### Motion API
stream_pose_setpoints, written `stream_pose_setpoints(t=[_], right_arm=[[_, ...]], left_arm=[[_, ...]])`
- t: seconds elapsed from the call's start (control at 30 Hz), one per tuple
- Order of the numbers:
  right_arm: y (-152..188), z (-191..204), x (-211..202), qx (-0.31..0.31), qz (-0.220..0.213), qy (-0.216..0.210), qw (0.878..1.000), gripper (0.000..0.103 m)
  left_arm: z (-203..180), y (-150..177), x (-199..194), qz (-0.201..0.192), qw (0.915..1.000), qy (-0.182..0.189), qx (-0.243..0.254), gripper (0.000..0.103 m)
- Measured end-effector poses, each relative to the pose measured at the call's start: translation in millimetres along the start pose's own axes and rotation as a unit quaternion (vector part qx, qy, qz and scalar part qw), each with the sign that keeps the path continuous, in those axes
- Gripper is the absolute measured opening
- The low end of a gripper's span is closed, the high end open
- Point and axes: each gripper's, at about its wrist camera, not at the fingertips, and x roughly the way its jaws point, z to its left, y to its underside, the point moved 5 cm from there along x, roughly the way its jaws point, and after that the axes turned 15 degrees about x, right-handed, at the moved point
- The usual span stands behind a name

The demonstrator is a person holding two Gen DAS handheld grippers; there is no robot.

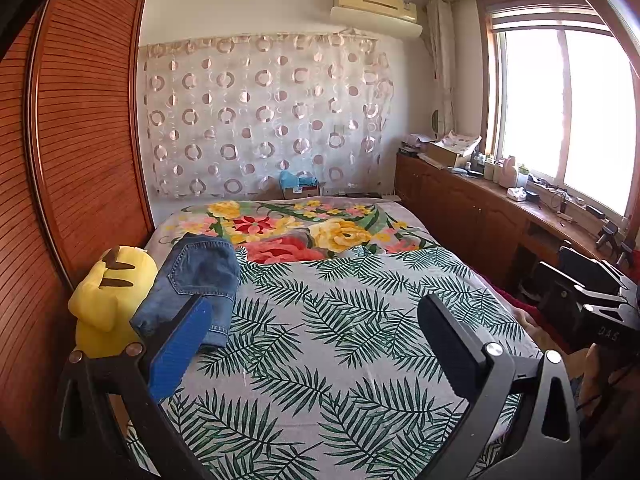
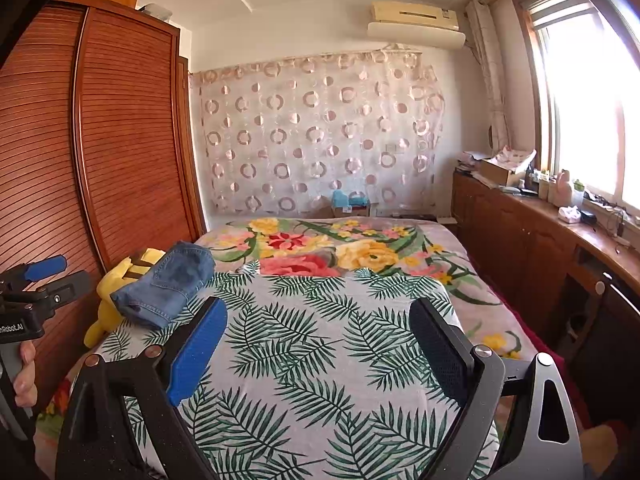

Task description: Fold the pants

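Your jeans (image 1: 196, 284) already sit as a compact folded bundle at the left edge of the bed (image 1: 360, 320), leaning on the yellow plush (image 1: 110, 292) beside the wardrobe (image 1: 80, 120) — in the right view the jeans (image 2: 166, 286) look the same: doubled over, a back pocket facing up, hem at the near end. Looks like the fold itself is done, or nearly; the stack is a bit lumpy, not flat.

Your left gripper (image 1: 316, 344) is spread wide with nothing between the pads, hovering over the leaf-print sheet, just beside the jeans but not touching. Your right gripper (image 2: 320, 350) is also wide apart and empty, over mid-bed, well apart from the jeans.

What's left, as I judge it — at most a tidy-up press or squaring of the bundle. No other pants visible on the bed.
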Motion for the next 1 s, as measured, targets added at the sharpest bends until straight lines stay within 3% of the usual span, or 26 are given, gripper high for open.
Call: stream_pose_setpoints(t=[1.0], right_arm=[[0.3, 0.1, -1.0, -0.003, -0.002, -0.002, 1.0, 0.093]], left_arm=[[-1.5, 0.3, 0.1, 0.0, 1.0, 0.001, 0.0, 0.103]])
